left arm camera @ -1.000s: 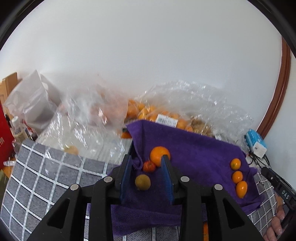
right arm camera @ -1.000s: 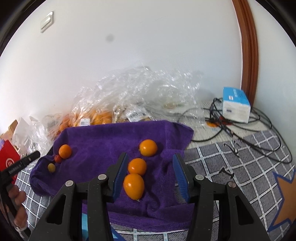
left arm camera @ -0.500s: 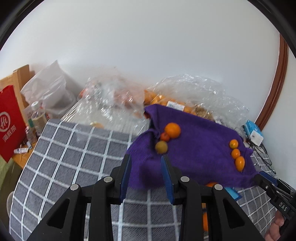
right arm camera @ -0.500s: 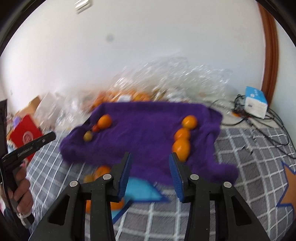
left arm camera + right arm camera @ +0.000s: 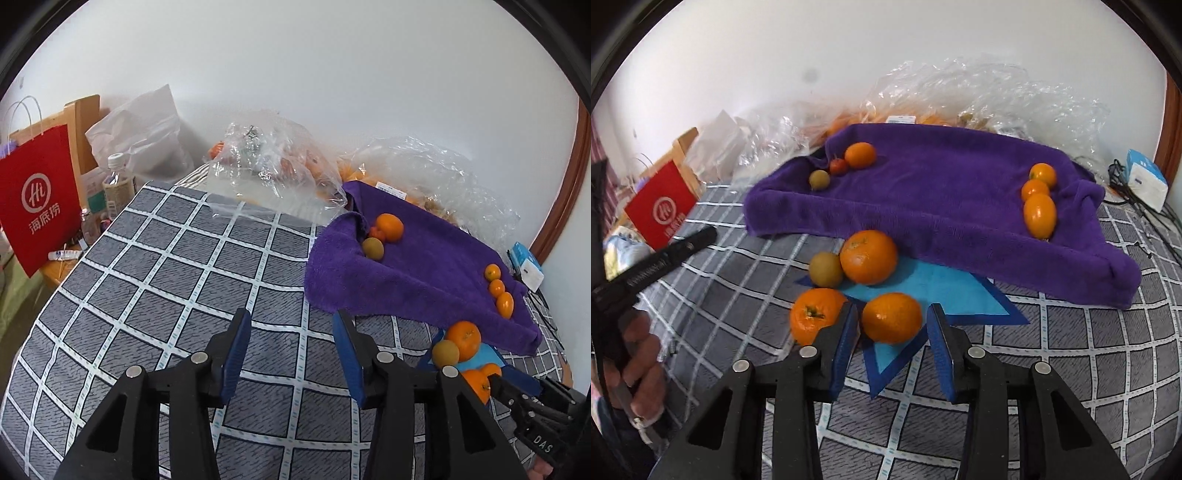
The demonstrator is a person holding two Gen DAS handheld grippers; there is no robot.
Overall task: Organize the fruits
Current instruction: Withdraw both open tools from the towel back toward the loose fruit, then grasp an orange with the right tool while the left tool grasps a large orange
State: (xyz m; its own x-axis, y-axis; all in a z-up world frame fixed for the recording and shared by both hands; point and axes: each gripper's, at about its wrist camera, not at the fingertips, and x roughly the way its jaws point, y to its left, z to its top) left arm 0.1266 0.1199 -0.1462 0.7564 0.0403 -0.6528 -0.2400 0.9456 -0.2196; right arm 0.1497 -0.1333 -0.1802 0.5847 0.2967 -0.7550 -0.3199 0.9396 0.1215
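A purple towel (image 5: 942,199) (image 5: 424,273) carries an orange (image 5: 860,155), a small red fruit (image 5: 838,166) and a brownish-green fruit (image 5: 819,180) at its left, and a row of three small orange fruits (image 5: 1038,195) at its right. In front of it lie three oranges and a brown fruit (image 5: 825,269) on a blue star patch (image 5: 942,288). My right gripper (image 5: 892,339) is open with one orange (image 5: 892,318) between its fingertips. My left gripper (image 5: 291,354) is open and empty over the checked cloth, left of the towel.
Clear plastic bags of fruit (image 5: 280,166) lie behind the towel. A red paper bag (image 5: 37,199), a bottle (image 5: 118,181) and a white bag stand at the left. A white-blue box (image 5: 1145,181) and cables sit at the right. The grey checked cloth (image 5: 166,280) covers the surface.
Both grippers pulled back from the towel toward me. My right gripper came down around an orange in front of the towel. My left gripper now hangs over the checked cloth.
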